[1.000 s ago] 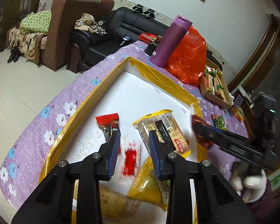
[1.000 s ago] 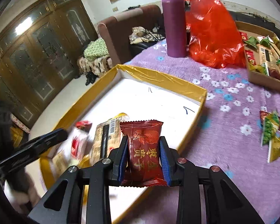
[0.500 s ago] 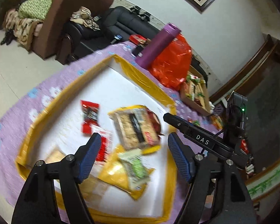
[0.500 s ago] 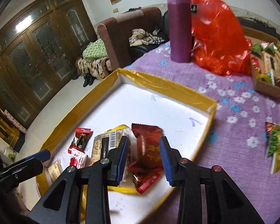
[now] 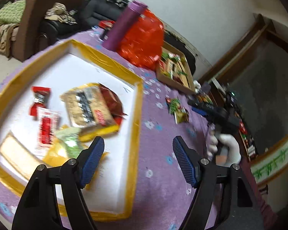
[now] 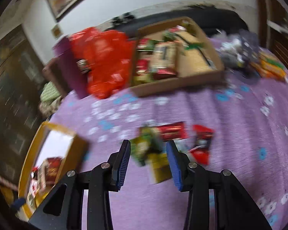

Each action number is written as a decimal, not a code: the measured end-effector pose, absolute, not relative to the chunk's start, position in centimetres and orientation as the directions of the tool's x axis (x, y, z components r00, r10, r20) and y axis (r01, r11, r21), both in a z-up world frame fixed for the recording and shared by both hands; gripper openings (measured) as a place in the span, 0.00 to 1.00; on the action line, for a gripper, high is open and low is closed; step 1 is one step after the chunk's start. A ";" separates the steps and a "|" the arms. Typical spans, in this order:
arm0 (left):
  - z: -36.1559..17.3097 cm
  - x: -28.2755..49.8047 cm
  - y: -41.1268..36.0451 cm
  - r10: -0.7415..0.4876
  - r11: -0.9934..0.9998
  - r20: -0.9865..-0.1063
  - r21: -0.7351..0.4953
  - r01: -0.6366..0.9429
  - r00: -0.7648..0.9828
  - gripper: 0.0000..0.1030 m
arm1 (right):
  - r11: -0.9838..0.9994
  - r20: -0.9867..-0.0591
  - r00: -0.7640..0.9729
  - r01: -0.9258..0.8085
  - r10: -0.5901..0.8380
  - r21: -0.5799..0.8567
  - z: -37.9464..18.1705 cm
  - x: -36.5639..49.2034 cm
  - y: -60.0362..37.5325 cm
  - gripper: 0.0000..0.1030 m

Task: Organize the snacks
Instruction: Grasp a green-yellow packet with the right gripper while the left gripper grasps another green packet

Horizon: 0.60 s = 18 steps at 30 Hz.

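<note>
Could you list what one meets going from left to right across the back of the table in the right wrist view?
Purple bottle → red plastic bag → cardboard box of snacks → orange and green packets at the far right.

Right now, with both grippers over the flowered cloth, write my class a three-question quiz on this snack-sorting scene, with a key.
1. True or false: the right gripper holds a packet.
2. Where does the dark red packet lie? A) in the yellow-rimmed tray B) in the cardboard box C) on the cloth
3. Fill in: the loose snacks ahead of the right gripper lie on the purple ____.

Key: 1 false, its jaws are open and empty. 2 A. 3 cloth.
</note>
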State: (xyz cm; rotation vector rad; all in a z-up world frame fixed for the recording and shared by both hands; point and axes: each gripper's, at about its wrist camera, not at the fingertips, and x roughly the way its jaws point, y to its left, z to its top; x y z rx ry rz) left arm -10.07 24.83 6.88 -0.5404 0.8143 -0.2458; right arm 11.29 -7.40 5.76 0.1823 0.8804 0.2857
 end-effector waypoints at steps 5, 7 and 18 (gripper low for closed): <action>7.0 -10.2 22.9 -0.415 0.854 -0.645 -0.519 0.031 0.642 0.72 | 0.951 -0.736 0.605 -0.151 0.305 0.270 4.5 14.2 -7.1 0.40; 7.0 -10.2 22.6 -0.411 0.857 -0.651 -0.514 0.028 0.638 0.72 | 0.948 -0.739 0.596 -0.170 0.316 0.268 4.0 15.2 -5.6 0.40; 6.7 -9.8 21.9 -0.407 0.867 -0.663 -0.498 0.037 0.628 0.72 | 0.769 -0.791 0.262 -0.527 0.553 0.363 3.1 10.5 -0.4 0.22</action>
